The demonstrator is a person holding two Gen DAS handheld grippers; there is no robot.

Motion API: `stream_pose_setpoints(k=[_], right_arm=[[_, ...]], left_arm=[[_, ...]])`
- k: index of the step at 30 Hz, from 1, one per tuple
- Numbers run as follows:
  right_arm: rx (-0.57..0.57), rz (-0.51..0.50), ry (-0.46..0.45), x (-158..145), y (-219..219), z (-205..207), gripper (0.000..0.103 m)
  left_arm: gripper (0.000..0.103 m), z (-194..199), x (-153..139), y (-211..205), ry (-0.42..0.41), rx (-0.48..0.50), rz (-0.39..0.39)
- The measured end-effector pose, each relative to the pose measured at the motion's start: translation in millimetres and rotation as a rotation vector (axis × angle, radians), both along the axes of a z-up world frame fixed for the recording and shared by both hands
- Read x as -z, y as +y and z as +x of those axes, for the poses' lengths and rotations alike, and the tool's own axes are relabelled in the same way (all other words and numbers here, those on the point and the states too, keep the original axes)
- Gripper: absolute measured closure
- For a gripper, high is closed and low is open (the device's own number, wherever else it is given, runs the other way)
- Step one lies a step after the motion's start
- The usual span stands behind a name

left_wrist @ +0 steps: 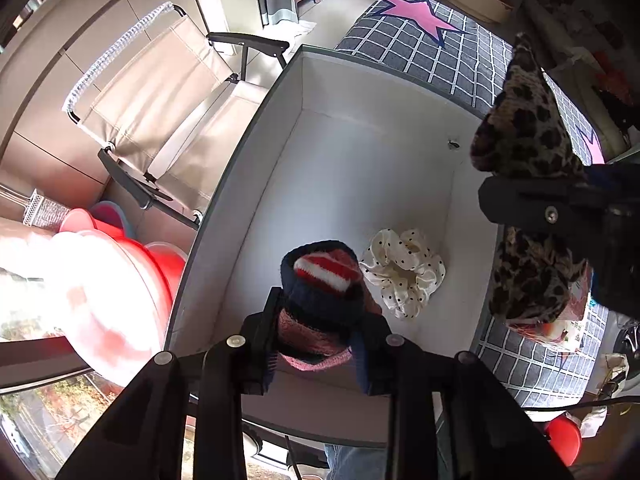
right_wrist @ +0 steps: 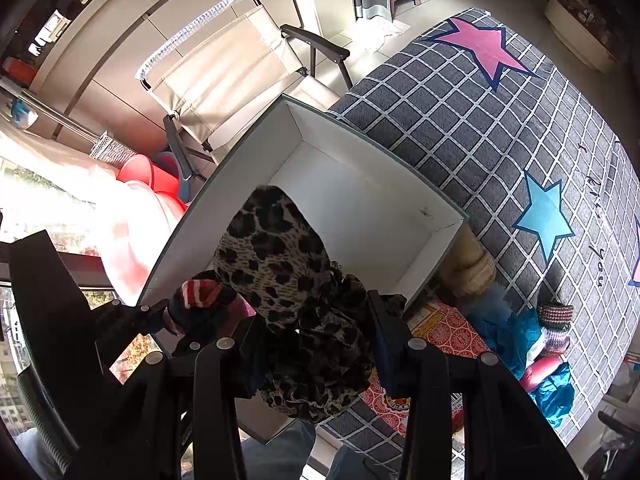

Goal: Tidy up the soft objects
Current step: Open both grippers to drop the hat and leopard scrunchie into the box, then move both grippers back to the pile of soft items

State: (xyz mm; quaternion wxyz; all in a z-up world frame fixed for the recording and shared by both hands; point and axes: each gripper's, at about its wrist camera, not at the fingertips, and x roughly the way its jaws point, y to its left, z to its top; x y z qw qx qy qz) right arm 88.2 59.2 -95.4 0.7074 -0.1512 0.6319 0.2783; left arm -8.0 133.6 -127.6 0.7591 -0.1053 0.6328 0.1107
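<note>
While the left gripper [left_wrist: 316, 344] hangs over the box [left_wrist: 248, 152], its jaws slackening round the knit roll [left_wrist: 320, 288], let it drop beside the scrunchie [left_wrist: 404, 272]; right gripper [right_wrist: 316, 344] clamps the leopard cloth [right_wrist: 280, 256], waiting above.

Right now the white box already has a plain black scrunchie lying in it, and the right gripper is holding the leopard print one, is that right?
Not quite. The scrunchie lying in the white box is cream with black polka dots, not plain black; the left wrist view shows it. The right gripper does hold the leopard print one.
</note>
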Motion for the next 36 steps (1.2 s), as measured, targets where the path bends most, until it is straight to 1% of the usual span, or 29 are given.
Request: stream_pose_setpoints(k=[1,3,4,5,7,8,10,11,12,15,17,21,24,26,30,33,36], right_arm=[[-0.001,0.001,0.001,0,0,0,0.059],[-0.003,0.009,0.009,1,1,1,0.059],[-0.002,0.015,0.010,1,1,1,0.058],[0.002,0.018,0.010,1,0,2,0.055],[0.011,0.028,0.011,1,-3,4,0.035],[0.017,0.021,0.003,0,-4,5,0.032],[0.029,0.007,-0.008,0,-7,7,0.017],[0.038,0.009,-0.012,-1,-10,9,0.012],[0.050,0.016,-0.018,-2,-13,10,0.002],[0.078,0.034,-0.036,-9,-22,14,0.001],[0.089,0.036,-0.048,-13,-28,16,0.001],[0.135,0.049,-0.056,-22,-46,21,0.001],[0.180,0.044,-0.061,-27,-68,28,0.001],[0.219,0.042,-0.068,-30,-87,32,0.001],[0.329,0.048,-0.076,-31,-135,42,0.001],[0.421,0.036,-0.067,-25,-175,50,0.001],[0.509,0.012,-0.045,-12,-216,56,0.001]], left_arm=[[0.061,0,1,0,0.001,0.001,-0.005],[0.040,0,1,-1,0.000,0.007,0.000],[0.034,0,2,-2,0.001,0.012,0.005],[0.022,0,3,-3,0.004,0.016,0.005],[0.020,0,5,-4,0.005,0.019,-0.016],[0.019,0,7,-3,0.004,0.014,-0.040],[0.010,0,11,-1,0.013,-0.003,-0.077],[0.001,-1,14,0,0.023,-0.012,-0.089],[0.000,-1,17,1,0.025,-0.023,-0.110],[0.000,1,26,6,0.043,-0.064,-0.199],[0.000,2,30,8,0.057,-0.083,-0.237],[0.000,8,27,4,0.074,-0.087,-0.272],[0.000,10,18,1,0.074,-0.078,-0.296],[0.000,14,10,-3,0.068,-0.070,-0.299],[0.000,21,-2,-14,0.059,-0.039,-0.272],[0.000,27,-9,-23,0.057,-0.014,-0.249],[0.000,33,-15,-34,0.057,0.004,-0.237]])
